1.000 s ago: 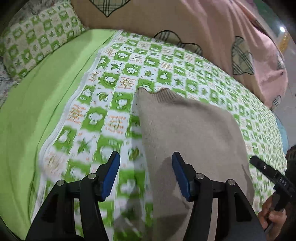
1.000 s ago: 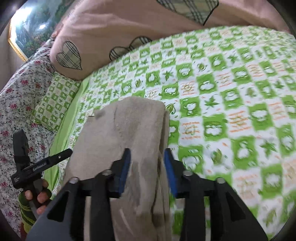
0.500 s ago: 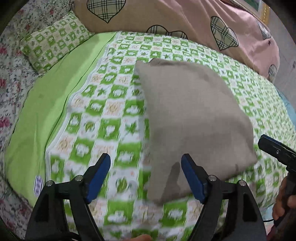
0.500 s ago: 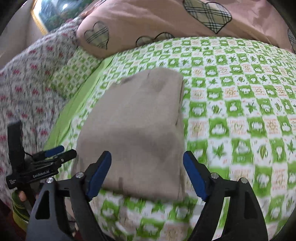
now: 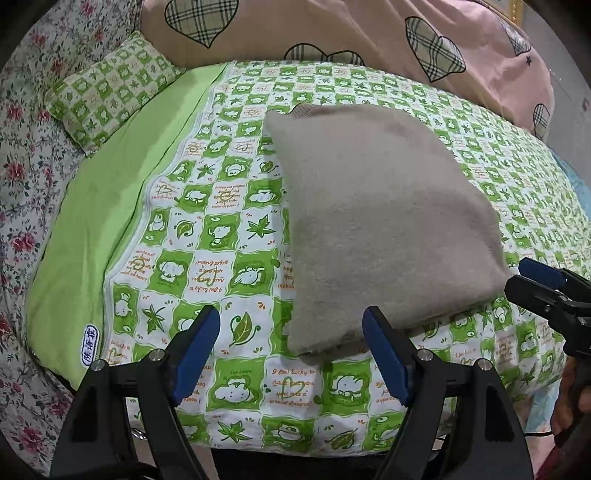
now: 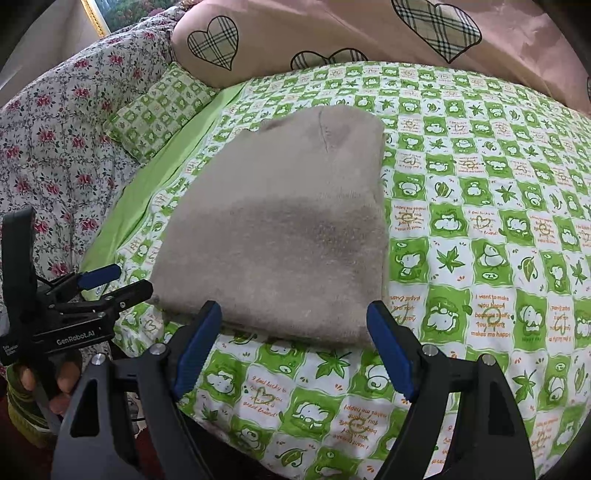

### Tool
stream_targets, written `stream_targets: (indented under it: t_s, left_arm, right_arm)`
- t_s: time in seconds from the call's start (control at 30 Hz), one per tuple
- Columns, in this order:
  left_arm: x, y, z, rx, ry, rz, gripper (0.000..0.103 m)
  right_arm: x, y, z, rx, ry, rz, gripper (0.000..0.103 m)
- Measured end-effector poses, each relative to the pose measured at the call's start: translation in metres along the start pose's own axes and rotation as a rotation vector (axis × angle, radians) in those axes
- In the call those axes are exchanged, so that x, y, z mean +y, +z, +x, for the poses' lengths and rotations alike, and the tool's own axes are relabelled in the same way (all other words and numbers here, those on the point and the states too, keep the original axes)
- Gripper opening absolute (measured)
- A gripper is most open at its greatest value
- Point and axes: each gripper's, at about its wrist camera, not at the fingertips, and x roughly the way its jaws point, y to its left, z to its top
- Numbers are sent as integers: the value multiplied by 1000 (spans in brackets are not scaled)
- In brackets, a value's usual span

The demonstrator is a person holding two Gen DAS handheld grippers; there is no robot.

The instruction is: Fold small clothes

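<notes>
A folded beige knit garment (image 5: pixel 376 221) lies flat on the green-and-white checked bedspread (image 5: pixel 207 229); it also shows in the right wrist view (image 6: pixel 288 236). My left gripper (image 5: pixel 291 354) is open and empty, held back just short of the garment's near left corner. My right gripper (image 6: pixel 295 350) is open and empty, just short of the garment's near edge. Each gripper shows at the edge of the other's view: the right one (image 5: pixel 532 284), the left one (image 6: pixel 107 284).
A small checked pillow (image 5: pixel 110 88) lies at the far left beside a plain green sheet strip (image 5: pixel 96 221). A pink quilt with plaid hearts (image 5: pixel 332 33) lies along the back. A floral quilt (image 6: pixel 48 147) is at the left. The bed's front edge is just below the grippers.
Both grippers have let go of the garment, opened wide and pulled back toward the bed's front edge. The garment now lies flat and folded.
</notes>
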Motion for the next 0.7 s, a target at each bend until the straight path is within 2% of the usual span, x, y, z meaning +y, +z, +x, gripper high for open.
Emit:
stream_targets:
  t_s: [0.7]
  left_arm:
    - [-1,-3,2,18,0,19,81]
  right_arm:
    - [17,-8,11,52,-18,-45,82]
